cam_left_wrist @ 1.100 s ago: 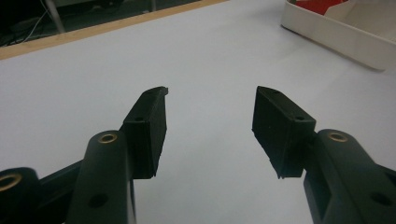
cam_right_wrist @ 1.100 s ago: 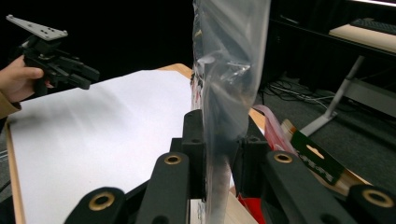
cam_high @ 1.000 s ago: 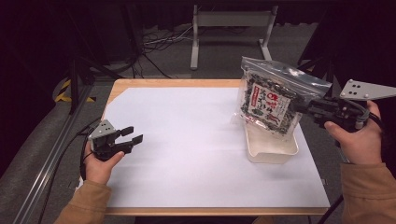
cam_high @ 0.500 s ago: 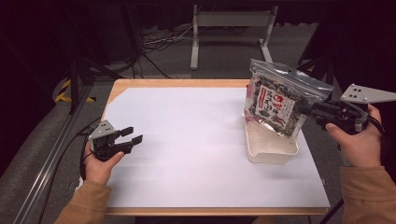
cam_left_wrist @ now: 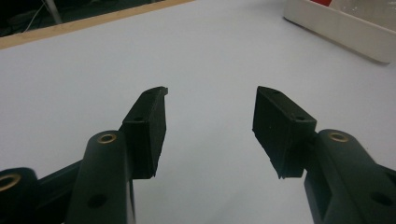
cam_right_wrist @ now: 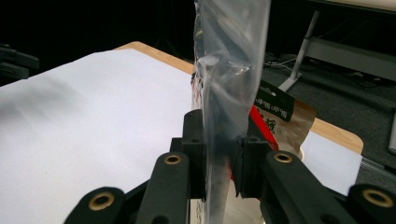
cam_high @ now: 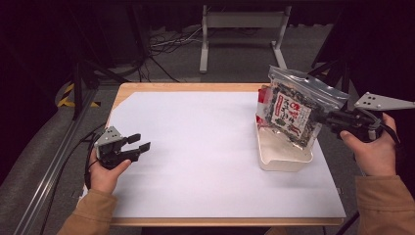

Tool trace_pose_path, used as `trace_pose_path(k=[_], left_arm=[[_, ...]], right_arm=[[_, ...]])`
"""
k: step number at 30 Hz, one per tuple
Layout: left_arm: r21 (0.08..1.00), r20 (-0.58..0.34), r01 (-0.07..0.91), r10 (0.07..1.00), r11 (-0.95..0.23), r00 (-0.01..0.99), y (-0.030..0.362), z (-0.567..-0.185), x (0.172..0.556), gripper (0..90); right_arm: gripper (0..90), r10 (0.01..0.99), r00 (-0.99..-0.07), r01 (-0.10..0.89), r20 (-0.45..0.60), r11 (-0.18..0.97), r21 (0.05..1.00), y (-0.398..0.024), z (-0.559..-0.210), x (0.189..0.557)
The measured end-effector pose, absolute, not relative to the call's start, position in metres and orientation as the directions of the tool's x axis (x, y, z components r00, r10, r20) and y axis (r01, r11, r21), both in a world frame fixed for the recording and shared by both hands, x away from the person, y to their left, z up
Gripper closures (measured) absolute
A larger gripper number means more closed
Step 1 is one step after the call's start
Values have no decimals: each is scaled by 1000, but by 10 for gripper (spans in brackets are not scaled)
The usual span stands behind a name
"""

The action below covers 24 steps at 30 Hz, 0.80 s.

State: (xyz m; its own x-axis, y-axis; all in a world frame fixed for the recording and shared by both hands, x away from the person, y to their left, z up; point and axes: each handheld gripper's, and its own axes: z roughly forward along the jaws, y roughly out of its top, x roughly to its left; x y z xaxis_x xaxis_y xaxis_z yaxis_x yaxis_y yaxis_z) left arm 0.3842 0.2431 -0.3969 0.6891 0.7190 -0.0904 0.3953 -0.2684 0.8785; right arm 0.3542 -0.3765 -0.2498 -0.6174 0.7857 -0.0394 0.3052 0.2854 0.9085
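A clear zip bag [cam_high: 297,105] with a printed snack packet inside hangs tilted in the air over a white tray [cam_high: 284,157] at the table's right. My right gripper [cam_high: 327,117] is shut on the bag's right edge; in the right gripper view the plastic bag [cam_right_wrist: 231,70] rises between the closed jaws of the right gripper [cam_right_wrist: 219,154]. A second packet [cam_right_wrist: 280,122] with red print shows behind the bag. My left gripper [cam_high: 139,143] rests low at the table's left, open and holding nothing; the left gripper [cam_left_wrist: 210,116] points across bare white paper.
A white sheet [cam_high: 205,147] covers most of the wooden table [cam_high: 191,87]. The tray's rim [cam_left_wrist: 336,28] lies far ahead of the left jaws. Beyond the table stand a metal frame [cam_high: 242,29] and cables on a dark floor.
The right gripper has carried the bag up and to the right, off the tray, tilting it more. The left gripper has stayed still and open.
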Motion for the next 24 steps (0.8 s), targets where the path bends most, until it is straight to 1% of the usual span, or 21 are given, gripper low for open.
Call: trace_pose_path(k=[7,15,24], left_arm=[[878,-95,399,719,-265,688,243,-397,384,452],[879,-89,393,716,-271,692,243,-397,385,451],[879,-91,395,719,-267,689,242,-398,384,450]], right_arm=[[772,788,-615,332,-40,305,893,-373,-256,357],[771,775,-631,363,-30,330,871,-367,-270,362],[772,784,-620,381,-2,304,873,-373,-283,362]])
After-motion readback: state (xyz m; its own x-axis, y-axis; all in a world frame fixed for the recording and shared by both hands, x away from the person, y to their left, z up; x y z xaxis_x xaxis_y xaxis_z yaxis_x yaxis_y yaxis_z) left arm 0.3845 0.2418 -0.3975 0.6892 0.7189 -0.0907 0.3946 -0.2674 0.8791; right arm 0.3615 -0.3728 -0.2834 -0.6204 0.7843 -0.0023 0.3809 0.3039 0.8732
